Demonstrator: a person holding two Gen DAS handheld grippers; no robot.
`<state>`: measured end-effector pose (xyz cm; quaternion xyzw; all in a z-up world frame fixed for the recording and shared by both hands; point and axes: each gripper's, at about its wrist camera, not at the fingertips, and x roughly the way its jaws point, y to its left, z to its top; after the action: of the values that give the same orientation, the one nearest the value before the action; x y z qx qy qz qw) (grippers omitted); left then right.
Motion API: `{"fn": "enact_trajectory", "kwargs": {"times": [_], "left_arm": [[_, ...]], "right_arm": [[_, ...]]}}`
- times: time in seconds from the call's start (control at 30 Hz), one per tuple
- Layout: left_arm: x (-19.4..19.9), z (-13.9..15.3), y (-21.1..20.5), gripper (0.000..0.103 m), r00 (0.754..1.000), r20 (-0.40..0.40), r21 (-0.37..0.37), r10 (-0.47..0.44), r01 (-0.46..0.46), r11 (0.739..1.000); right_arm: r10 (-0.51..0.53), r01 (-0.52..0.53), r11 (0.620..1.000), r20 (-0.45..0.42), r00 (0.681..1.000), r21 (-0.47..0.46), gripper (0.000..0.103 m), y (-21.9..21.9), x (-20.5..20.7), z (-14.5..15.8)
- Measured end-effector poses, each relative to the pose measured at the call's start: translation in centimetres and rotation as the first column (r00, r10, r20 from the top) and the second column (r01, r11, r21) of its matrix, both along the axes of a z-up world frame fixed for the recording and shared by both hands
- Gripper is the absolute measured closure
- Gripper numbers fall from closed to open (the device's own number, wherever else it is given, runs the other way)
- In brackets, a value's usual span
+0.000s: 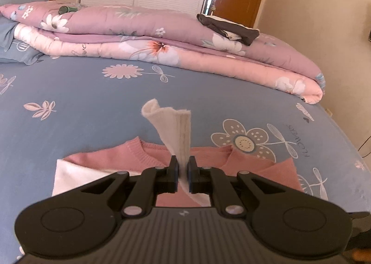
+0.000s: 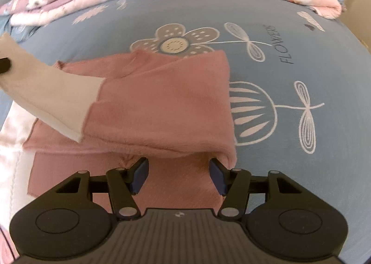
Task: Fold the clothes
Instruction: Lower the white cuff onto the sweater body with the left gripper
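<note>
A: Where's the sweater [image 2: 162, 101]?
B: On the bed [image 1: 92, 92], below the quilt [image 1: 162, 39]. Left hand-held gripper [image 1: 183, 169] pinches its cuff [image 1: 171, 124]; right hand-held gripper [image 2: 178, 173] is opening, empty.
A: Carry the cuff across, lay it flat.

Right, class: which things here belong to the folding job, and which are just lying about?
Job:
- pink sweater
- white cuff, clamped in left gripper
- right gripper, open over the sweater

Lying about:
- quilt
- dark clothes on the quilt
- green bottle
- pillow
</note>
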<state>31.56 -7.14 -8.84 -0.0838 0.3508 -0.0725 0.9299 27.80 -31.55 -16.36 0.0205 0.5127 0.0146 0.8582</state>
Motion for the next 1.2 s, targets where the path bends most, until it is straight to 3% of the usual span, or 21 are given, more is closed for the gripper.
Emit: {"fn": "enact_trajectory", "kwargs": {"times": [0.2, 0.43, 0.67, 0.77, 0.83, 0.97, 1.03, 1.07, 1.1, 1.2], "left_arm": [[0.5, -3.9, 2.2, 0.097, 0.997, -0.054, -0.027, 0.05, -0.051, 0.998], [-0.6, -5.5, 3.9, 0.092, 0.995, -0.057, -0.069, 0.082, -0.086, 0.994], [-1.0, -8.2, 4.8, 0.09, 0.982, -0.139, -0.086, 0.128, -0.14, 0.986], [-1.1, -8.1, 5.3, 0.082, 0.979, -0.15, -0.106, 0.139, -0.156, 0.982], [-1.2, -7.9, 5.8, 0.067, 0.977, -0.147, -0.127, 0.152, -0.171, 0.977], [-1.3, -7.8, 7.0, 0.061, 0.971, -0.153, -0.177, 0.184, -0.21, 0.962], [-1.1, -8.1, 7.7, 0.066, 0.965, -0.166, -0.214, 0.201, -0.234, 0.948], [-1.0, -8.2, 7.9, 0.085, 0.964, -0.172, -0.215, 0.205, -0.24, 0.947], [-0.9, -8.2, 7.9, 0.098, 0.963, -0.174, -0.202, 0.207, -0.24, 0.95], [-1.1, -7.8, 7.9, 0.098, 0.966, -0.161, -0.188, 0.202, -0.231, 0.955]], "right_arm": [[0.076, -0.075, 0.997, -0.036, 0.996, 0.015, 0.04, 0.9, -1.3, 1.3], [0.087, -0.087, 0.996, -0.045, 0.995, 0.005, 0.039, 0.9, -1.7, 2.1], [0.074, -0.074, 0.997, -0.043, 0.996, 0.004, 0.039, 0.9, -1.3, 2.0], [0.072, -0.072, 0.997, -0.044, 0.996, 0.005, 0.039, 0.8, -1.3, 1.9], [0.066, -0.066, 0.998, -0.045, 0.997, 0.006, 0.039, 0.8, -1.4, 1.9], [0.052, -0.052, 0.999, -0.045, 0.998, 0.008, 0.039, 0.7, -1.4, 2.0], [0.048, -0.047, 0.999, -0.043, 0.998, 0.009, 0.039, 0.7, -1.4, 2.0], [0.045, -0.044, 0.999, -0.043, 0.998, 0.006, 0.039, 0.8, -1.4, 1.9], [0.042, -0.042, 0.999, -0.043, 0.998, 0.004, 0.039, 0.8, -1.4, 1.9], [0.033, -0.033, 0.999, -0.042, 0.999, 0.0, 0.039, 0.8, -1.4, 1.7]]}}
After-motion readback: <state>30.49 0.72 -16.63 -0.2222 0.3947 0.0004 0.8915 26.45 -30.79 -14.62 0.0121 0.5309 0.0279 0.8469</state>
